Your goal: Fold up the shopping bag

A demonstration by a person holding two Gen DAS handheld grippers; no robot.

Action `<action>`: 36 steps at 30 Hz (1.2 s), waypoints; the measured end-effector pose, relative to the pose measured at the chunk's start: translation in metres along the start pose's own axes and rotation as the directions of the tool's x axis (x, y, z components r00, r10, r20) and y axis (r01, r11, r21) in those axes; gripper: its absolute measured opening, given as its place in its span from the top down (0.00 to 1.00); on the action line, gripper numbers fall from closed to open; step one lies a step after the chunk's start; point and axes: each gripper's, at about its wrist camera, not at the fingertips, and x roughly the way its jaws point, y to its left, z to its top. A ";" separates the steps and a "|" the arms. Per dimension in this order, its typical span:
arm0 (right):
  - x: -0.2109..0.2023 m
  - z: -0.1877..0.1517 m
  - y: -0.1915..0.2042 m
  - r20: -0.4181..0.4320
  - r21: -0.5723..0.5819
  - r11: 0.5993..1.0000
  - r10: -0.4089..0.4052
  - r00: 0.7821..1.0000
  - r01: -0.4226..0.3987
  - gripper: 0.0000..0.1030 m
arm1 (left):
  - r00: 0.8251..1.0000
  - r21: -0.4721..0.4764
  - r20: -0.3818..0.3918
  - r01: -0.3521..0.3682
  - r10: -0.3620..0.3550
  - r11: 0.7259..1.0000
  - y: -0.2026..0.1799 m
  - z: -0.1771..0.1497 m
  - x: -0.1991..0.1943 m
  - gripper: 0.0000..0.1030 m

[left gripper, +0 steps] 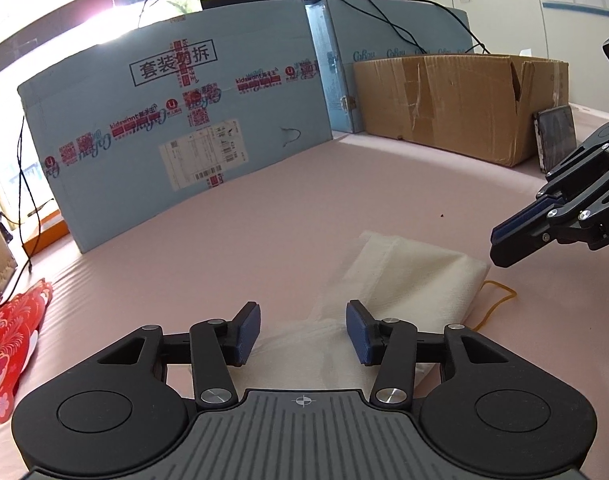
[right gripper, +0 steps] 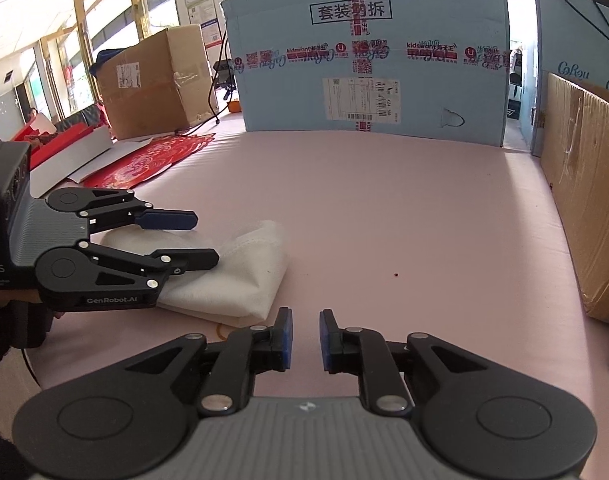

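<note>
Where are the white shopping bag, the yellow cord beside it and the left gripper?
white shopping bag (left gripper: 416, 280), left wrist view, on the folded top layer.
yellow cord (left gripper: 500, 294), left wrist view, on the loop sticking out past the bag's edge.
left gripper (right gripper: 206, 238), right wrist view, midway between its fingertips.

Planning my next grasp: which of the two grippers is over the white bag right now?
The left gripper: its open fingers straddle the folded white bag. The right gripper hangs open over bare pink tabletop, beside the bag.
</note>
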 end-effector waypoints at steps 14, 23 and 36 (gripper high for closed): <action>0.018 0.006 0.013 -0.083 -0.151 0.987 0.037 0.996 -0.049 0.66 | 1.000 0.000 0.001 -0.007 0.007 1.000 -0.004 0.000 0.000 0.55; 0.007 0.003 -0.001 -0.079 -0.102 0.995 0.014 0.997 -0.022 0.99 | 1.000 -0.035 -0.002 0.009 -0.009 0.999 0.003 -0.001 0.001 0.51; 0.008 0.006 -0.014 -0.058 -0.014 1.000 0.016 0.998 -0.017 0.93 | 1.000 -0.030 0.005 -0.004 0.004 1.000 0.003 -0.002 0.000 0.49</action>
